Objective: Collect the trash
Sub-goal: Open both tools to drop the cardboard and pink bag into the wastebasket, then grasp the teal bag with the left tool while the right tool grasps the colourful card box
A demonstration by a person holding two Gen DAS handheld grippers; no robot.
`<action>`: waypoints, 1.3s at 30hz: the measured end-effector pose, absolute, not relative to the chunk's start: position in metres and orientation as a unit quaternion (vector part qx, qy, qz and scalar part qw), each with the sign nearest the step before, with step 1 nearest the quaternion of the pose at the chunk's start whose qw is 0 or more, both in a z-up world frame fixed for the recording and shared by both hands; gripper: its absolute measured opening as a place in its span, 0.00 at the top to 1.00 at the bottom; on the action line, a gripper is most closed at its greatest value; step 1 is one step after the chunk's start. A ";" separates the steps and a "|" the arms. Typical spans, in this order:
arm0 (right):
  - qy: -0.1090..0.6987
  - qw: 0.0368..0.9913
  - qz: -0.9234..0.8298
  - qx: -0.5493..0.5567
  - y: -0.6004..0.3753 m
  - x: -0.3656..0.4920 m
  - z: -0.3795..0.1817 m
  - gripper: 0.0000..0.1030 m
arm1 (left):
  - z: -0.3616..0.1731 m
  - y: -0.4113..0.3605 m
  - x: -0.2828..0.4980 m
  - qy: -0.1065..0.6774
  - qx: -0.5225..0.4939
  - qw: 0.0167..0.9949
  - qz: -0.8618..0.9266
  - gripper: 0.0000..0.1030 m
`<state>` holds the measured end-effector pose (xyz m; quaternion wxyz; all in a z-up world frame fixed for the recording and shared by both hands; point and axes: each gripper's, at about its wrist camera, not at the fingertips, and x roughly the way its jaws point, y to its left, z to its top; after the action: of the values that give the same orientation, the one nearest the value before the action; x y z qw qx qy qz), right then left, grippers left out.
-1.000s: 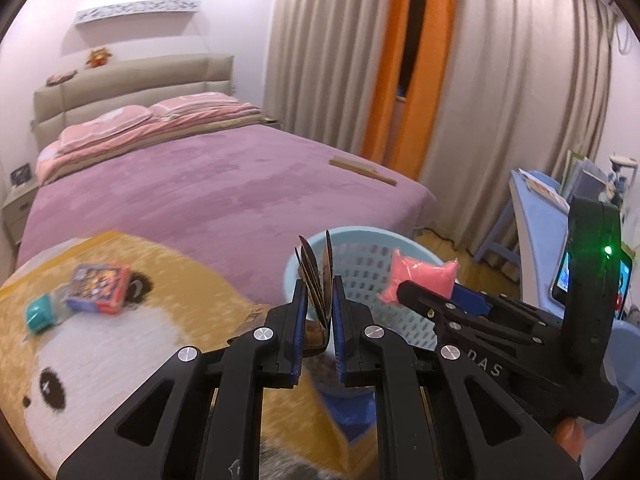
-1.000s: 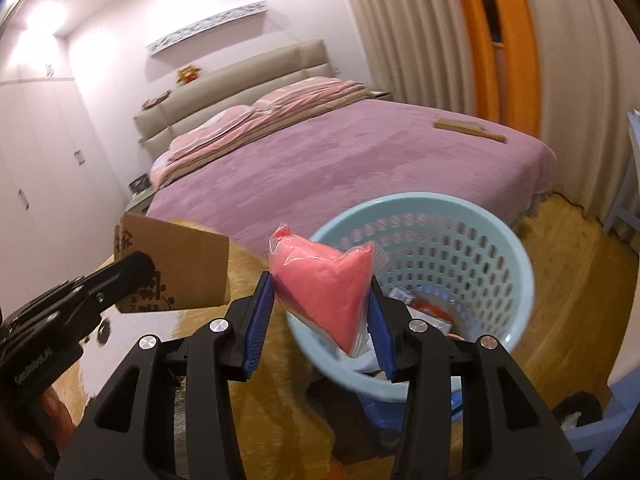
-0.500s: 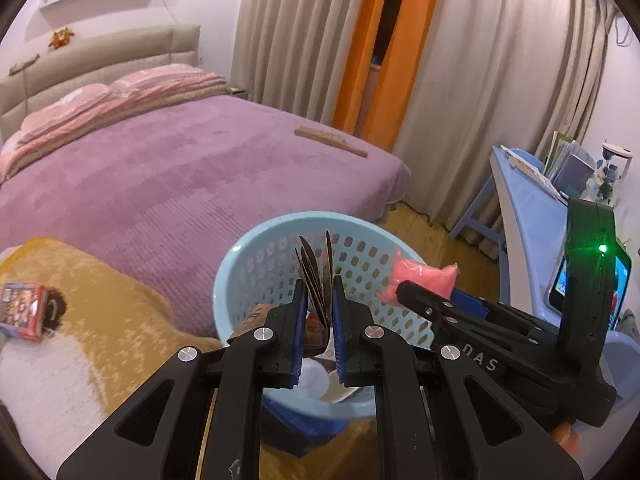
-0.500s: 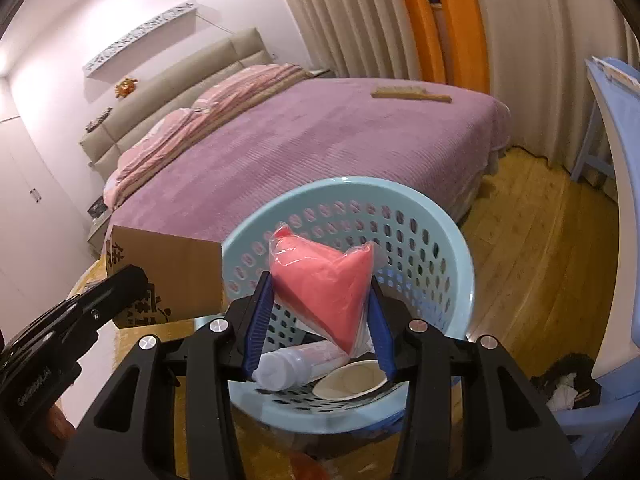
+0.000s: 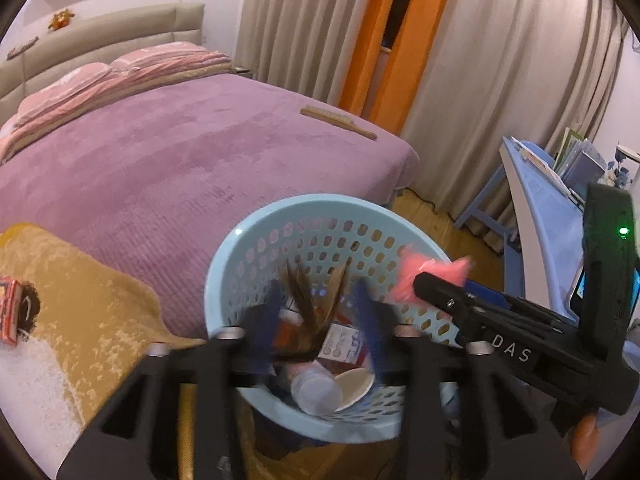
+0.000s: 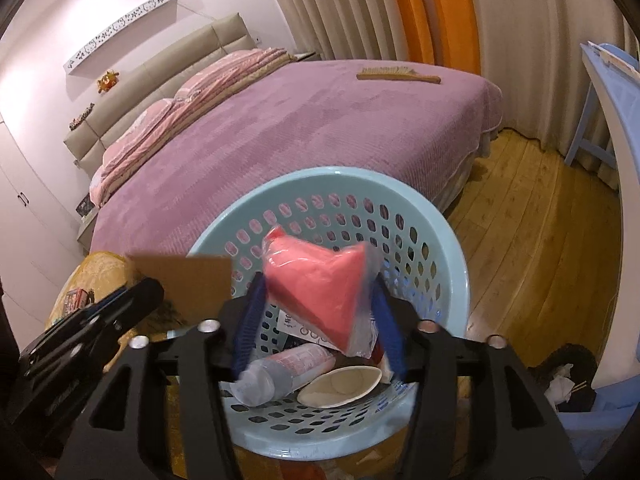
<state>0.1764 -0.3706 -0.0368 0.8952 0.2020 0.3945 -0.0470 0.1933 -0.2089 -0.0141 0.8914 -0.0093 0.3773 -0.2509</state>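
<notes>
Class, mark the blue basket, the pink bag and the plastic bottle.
blue basket (image 6: 452, 240): right wrist view, right rim.
pink bag (image 6: 316, 288): right wrist view, middle.
plastic bottle (image 6: 288, 372): right wrist view, body.

A home bedroom: purple-covered bed (image 5: 192, 168), padded headboard (image 6: 160, 76), curtains (image 5: 500, 60), wooden floor (image 6: 540, 248).

A pink plastic packet (image 6: 316, 284) and a brown cardboard piece (image 6: 188, 288) hang over the pale-blue perforated basket (image 6: 436, 216), which holds a clear bottle (image 6: 284, 372).
</notes>
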 end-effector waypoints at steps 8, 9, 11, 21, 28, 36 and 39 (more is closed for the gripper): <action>0.388 0.897 -0.035 0.208 -0.363 0.164 -0.028 0.31 | 0.007 -0.173 0.171 0.352 -0.032 0.903 -0.243 0.18; 0.386 0.899 -0.032 0.205 -0.360 0.162 -0.025 0.31 | 0.010 -0.168 0.167 0.349 -0.036 0.905 -0.242 0.17; 0.380 0.904 -0.026 0.197 -0.351 0.156 -0.017 0.31 | 0.015 -0.159 0.162 0.344 -0.043 0.907 -0.239 0.17; 0.360 0.921 0.029 0.146 -0.280 0.132 0.018 0.25 | 0.036 -0.094 0.117 0.314 -0.076 0.924 -0.206 0.15; 0.358 0.926 0.078 0.095 -0.215 0.119 0.025 0.23 | 0.033 -0.037 0.083 0.302 -0.094 0.937 -0.147 0.14; 0.362 0.922 0.130 0.044 -0.144 0.112 0.013 0.23 | 0.003 0.031 0.063 0.325 -0.127 0.935 -0.069 0.14; 0.359 0.921 0.148 0.026 -0.119 0.108 0.005 0.22 | -0.010 0.056 0.055 0.331 -0.136 0.933 -0.038 0.14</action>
<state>0.1081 -0.1187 0.0053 0.9210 0.0262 0.3593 0.1484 0.0546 0.0557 -0.0101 0.9332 -0.1355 0.3306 -0.0381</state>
